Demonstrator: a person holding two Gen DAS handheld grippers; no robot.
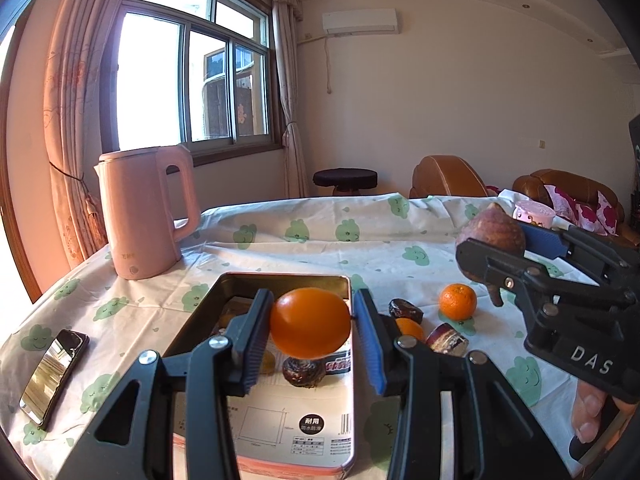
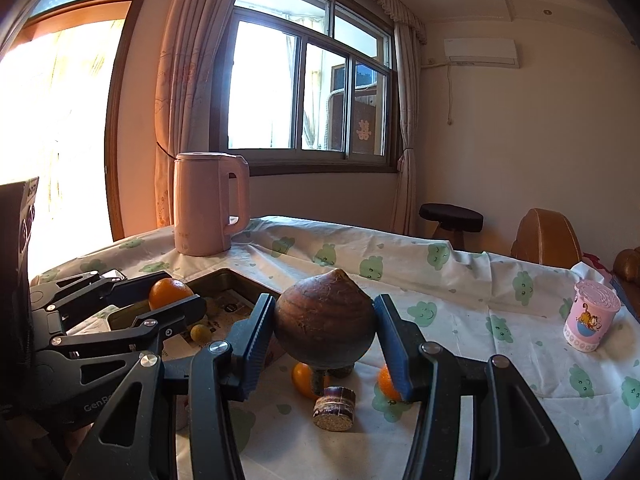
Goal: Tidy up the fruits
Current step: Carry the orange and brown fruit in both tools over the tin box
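My left gripper (image 1: 312,322) is shut on a smooth orange (image 1: 308,312), held above the open metal tin (image 1: 224,284). The tin holds a dark wrinkled fruit (image 1: 303,372) and a small yellow one (image 2: 200,333). My right gripper (image 2: 326,326) is shut on a brown bulb-shaped fruit (image 2: 324,312), lifted over the tablecloth to the right of the tin. Below it lie two mandarins (image 2: 302,378) (image 2: 385,380) and a cut piece of sugarcane (image 2: 335,408). A dark date-like fruit (image 1: 405,309) lies beside the tin.
A pink kettle (image 1: 146,212) stands at the table's far left behind the tin. A phone (image 1: 54,376) lies near the left edge. A pink cup (image 2: 592,320) stands at the right. A stool (image 2: 451,216) and brown armchairs (image 1: 448,178) are beyond the table.
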